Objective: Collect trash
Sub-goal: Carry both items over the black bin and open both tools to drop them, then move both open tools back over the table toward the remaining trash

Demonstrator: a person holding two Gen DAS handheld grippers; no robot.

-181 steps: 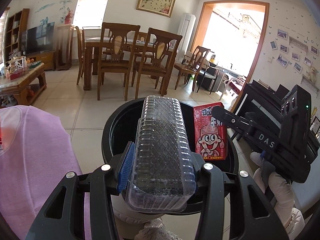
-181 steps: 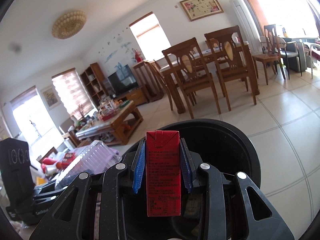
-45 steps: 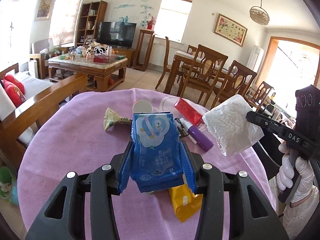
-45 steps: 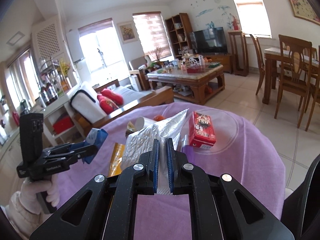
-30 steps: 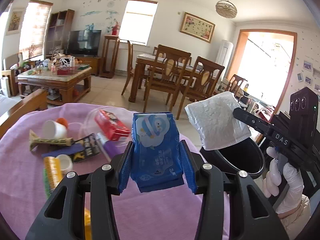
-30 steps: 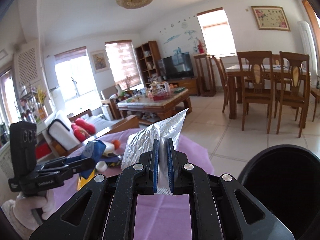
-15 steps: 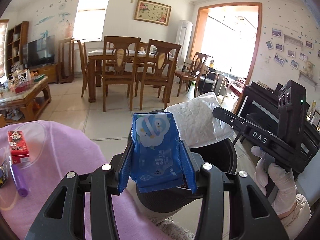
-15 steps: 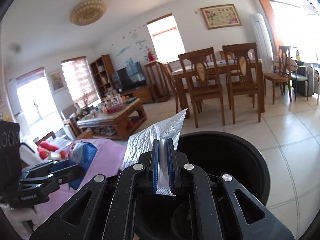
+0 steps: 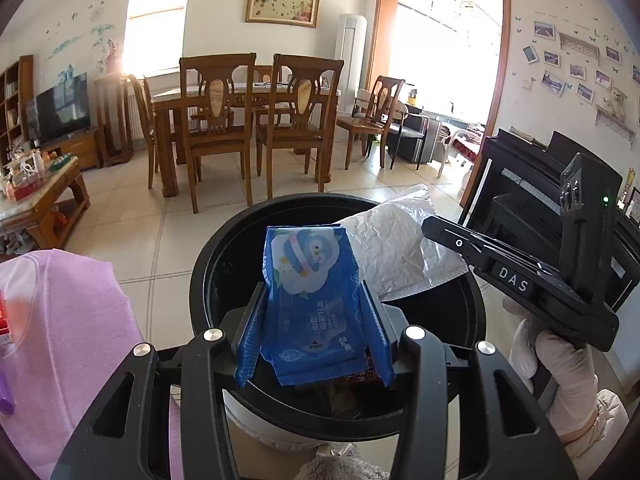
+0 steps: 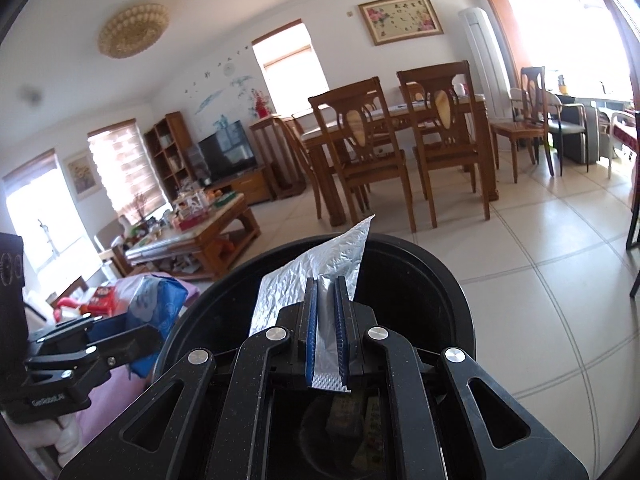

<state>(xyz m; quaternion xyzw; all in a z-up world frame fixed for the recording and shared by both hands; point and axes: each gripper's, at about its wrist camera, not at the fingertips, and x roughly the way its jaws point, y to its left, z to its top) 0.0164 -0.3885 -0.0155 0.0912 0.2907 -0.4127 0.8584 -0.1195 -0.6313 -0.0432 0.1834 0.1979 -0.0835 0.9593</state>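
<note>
My left gripper (image 9: 314, 320) is shut on a blue wet-wipes pack (image 9: 310, 296) with a penguin print, held over the open mouth of the black trash bin (image 9: 224, 240). My right gripper (image 10: 326, 328) is shut on a flat silver foil bag (image 10: 316, 268), also above the bin (image 10: 432, 280). In the left wrist view the silver bag (image 9: 388, 252) hangs from the right gripper (image 9: 436, 228), held by a gloved hand (image 9: 560, 364). In the right wrist view the blue pack (image 10: 156, 300) sits at the bin's left edge. Earlier trash lies at the bin's bottom (image 10: 352, 416).
The purple-covered table (image 9: 60, 320) with leftover items lies left of the bin. Beyond are tiled floor, a wooden dining table with chairs (image 9: 248, 120), a coffee table (image 9: 36, 188) at left and a black piano (image 9: 520, 184) at right.
Both grippers swung from over the purple table to above the black bin and sank closer to its mouth, each keeping its item. The table has slid off to the left of the views.
</note>
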